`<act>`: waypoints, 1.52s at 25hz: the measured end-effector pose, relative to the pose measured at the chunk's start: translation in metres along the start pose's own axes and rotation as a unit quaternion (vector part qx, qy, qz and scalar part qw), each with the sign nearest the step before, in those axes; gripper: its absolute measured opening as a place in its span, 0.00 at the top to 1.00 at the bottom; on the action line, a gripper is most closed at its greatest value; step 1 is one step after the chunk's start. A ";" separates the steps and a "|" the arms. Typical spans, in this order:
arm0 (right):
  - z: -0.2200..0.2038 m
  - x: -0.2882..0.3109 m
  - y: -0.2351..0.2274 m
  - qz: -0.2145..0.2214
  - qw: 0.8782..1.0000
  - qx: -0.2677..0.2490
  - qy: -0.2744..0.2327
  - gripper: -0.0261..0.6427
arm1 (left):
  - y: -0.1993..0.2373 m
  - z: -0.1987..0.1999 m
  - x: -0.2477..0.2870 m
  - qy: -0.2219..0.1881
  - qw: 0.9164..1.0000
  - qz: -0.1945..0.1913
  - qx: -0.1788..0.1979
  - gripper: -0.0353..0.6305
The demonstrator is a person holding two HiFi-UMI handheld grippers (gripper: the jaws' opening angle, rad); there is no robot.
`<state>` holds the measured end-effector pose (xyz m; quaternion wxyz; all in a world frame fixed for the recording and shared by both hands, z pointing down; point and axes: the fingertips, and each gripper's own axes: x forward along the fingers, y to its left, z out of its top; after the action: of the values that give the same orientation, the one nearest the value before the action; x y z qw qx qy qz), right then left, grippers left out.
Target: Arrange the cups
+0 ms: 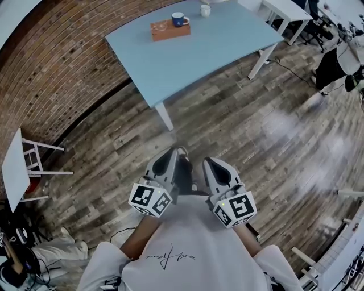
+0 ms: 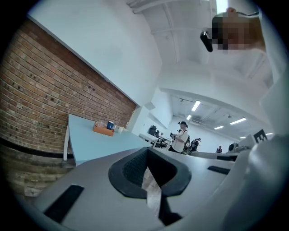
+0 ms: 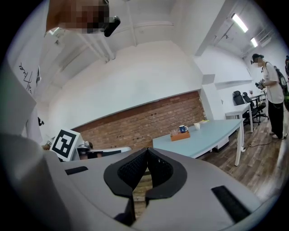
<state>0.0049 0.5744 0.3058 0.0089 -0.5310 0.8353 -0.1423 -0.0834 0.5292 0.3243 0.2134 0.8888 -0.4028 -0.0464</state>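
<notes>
Standing well back from the light-blue bench (image 1: 216,54), the person holds both tools close to the body. The task looks to be at its approach step, with no cup yet in hand. The left tool (image 1: 172,154) and the right tool (image 1: 211,163) are both clenched, pads together with nothing between them.

The cups sit at the bench's far end. A blue mug (image 1: 180,20) and a clear glass cup (image 1: 162,26) stand on a wooden tray (image 1: 170,32), and a white cup (image 1: 205,10) stands near the tray on the bench top.

The next move calls for walking up to the bench and spreading a tool's jaws before reaching for a cup.

A script line across the white T-shirt (image 1: 170,258) is too small to read. The mug's pale mark cannot be made out either. The marker cubes carry only black-and-white squares.
</notes>
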 end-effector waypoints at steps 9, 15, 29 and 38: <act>0.015 0.058 -0.026 0.013 1.000 -0.002 0.019 0.93 | 0.027 0.023 0.048 -0.004 1.000 -0.009 -0.002 0.94; 0.023 0.097 -0.044 0.014 0.999 0.001 0.032 0.93 | 0.048 0.034 0.081 0.011 1.000 -0.014 -0.003 0.94; 0.048 0.194 -0.059 0.059 0.997 -0.013 0.055 0.93 | 0.105 0.084 0.138 -0.012 1.000 -0.025 -0.008 0.94; 0.061 0.223 -0.070 0.057 0.997 -0.016 0.041 0.93 | 0.115 0.097 0.163 0.004 0.998 -0.061 0.003 0.94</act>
<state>-0.0204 0.3347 0.2945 -0.0258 -0.4759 0.8662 -0.1499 -0.0794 0.3089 0.2990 0.2092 0.9125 -0.3473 -0.0542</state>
